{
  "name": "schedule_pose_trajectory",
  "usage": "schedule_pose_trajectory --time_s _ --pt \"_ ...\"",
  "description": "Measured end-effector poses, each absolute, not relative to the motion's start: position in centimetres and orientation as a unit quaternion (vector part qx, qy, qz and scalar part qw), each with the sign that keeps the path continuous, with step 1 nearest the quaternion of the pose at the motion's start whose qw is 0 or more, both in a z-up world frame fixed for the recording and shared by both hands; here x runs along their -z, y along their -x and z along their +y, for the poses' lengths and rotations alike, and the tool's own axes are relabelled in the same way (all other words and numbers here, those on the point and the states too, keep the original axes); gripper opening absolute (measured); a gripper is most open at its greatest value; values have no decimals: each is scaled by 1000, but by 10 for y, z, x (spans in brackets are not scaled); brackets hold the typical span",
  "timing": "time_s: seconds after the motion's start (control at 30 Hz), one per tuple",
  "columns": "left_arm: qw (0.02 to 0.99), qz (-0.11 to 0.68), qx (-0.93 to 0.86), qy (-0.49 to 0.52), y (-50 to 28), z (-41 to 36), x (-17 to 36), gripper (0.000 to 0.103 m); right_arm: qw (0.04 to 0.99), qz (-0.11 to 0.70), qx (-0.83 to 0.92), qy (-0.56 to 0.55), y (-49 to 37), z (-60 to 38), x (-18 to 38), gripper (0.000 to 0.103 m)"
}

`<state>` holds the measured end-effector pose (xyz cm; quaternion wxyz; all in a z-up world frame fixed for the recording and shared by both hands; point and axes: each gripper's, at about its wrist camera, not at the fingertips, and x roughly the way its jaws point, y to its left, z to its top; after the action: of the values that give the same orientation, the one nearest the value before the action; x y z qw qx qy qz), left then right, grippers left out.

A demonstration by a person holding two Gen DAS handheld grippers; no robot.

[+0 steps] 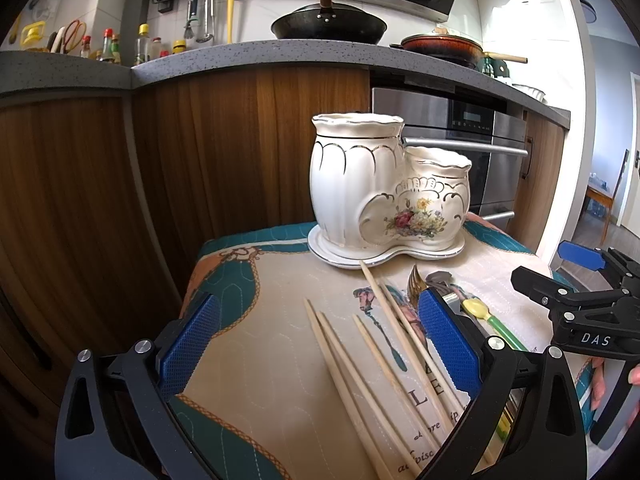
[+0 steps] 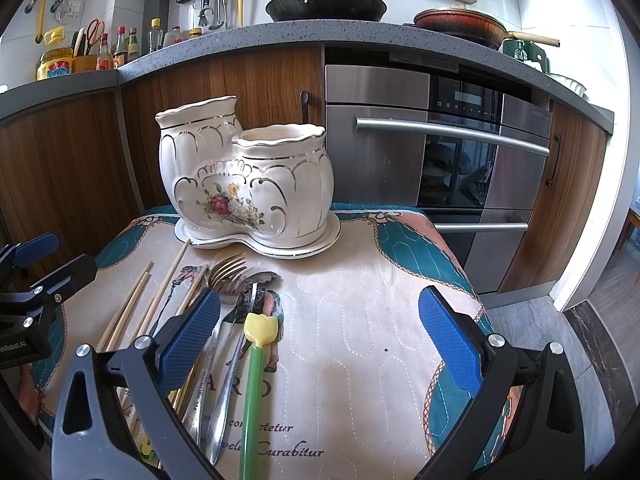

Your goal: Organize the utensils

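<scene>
- Chopsticks [image 1: 360, 364]: pale wooden sticks lying flat on the quilted cloth [image 2: 360, 320] over the tabletop, long axes running from my near edge toward the holder, slightly fanned; one tip almost reaches the holder's tray.
- Metal cutlery [image 2: 224, 344]: a gold-toned fork and steel spoons, lying beside the chopsticks on their right, heads pointing toward the holder.
- Green-handled spoon [image 2: 254, 380]: yellow tulip-shaped head pointing away from me, handle toward my near edge, rightmost of the group.
- Utensil holder [image 1: 384, 184]: cream ceramic, two joined cups (one tall, one short), gold trim, floral print, upright on a matching tray at the far end of the cloth.
- My left claw [image 1: 320, 348]: blue pads spread wide, holding nothing, hovering over the chopsticks.
- My right claw [image 2: 320, 340]: likewise wide apart and empty; its left pad sits over the cutlery (contact unclear).
</scene>
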<state>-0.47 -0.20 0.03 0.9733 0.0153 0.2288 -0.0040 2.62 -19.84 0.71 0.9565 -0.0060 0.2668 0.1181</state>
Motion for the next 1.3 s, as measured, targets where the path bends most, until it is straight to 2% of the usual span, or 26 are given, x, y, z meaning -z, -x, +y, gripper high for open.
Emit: schedule_pose_trajectory --time_s 1.0,1.3 --pt "974 226 9 -18 5 -2 2 98 956 270 -115 11 -27 -199 -7 98" --pt "976 216 -2 9 11 7 -4 98 957 269 -109 9 -27 -199 -8 98"
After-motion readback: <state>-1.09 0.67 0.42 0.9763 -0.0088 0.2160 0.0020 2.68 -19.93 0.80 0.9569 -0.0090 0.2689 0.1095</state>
